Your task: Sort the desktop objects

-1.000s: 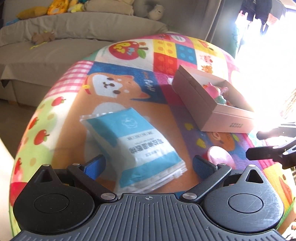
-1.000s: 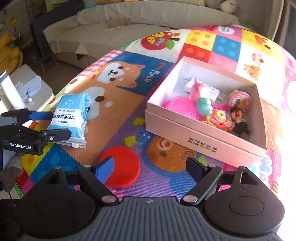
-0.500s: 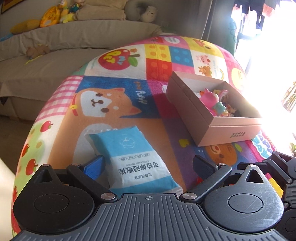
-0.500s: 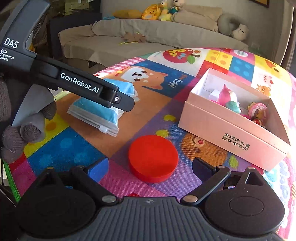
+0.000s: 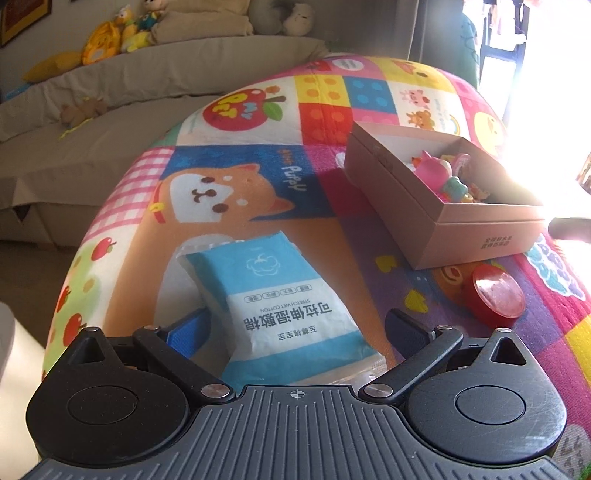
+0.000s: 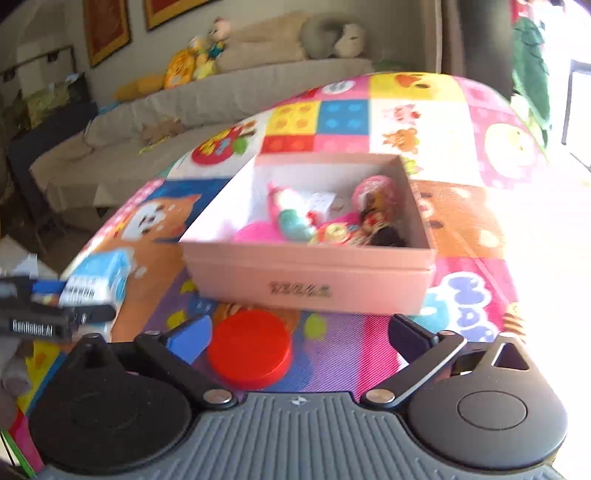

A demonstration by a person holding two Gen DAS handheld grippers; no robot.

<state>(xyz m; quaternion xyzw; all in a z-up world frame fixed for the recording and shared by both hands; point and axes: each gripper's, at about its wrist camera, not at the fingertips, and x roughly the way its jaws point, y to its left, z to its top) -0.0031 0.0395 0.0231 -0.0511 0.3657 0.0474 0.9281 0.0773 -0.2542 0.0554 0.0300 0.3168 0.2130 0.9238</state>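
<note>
wipes pack (image 5: pixel 288 299) between open left tool (image 5: pixel 295 328) fingers

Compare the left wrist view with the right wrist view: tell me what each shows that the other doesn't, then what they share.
Only the left wrist view shows the blue-and-white wet cotton pack's printed front, lying between the open left gripper's fingers.

Only the right wrist view shows the framed pictures on the wall, and the left gripper from outside.

Both show the pink cardboard box of small toys, the red round lid on the colourful cartoon mat, and the beige sofa.
</note>
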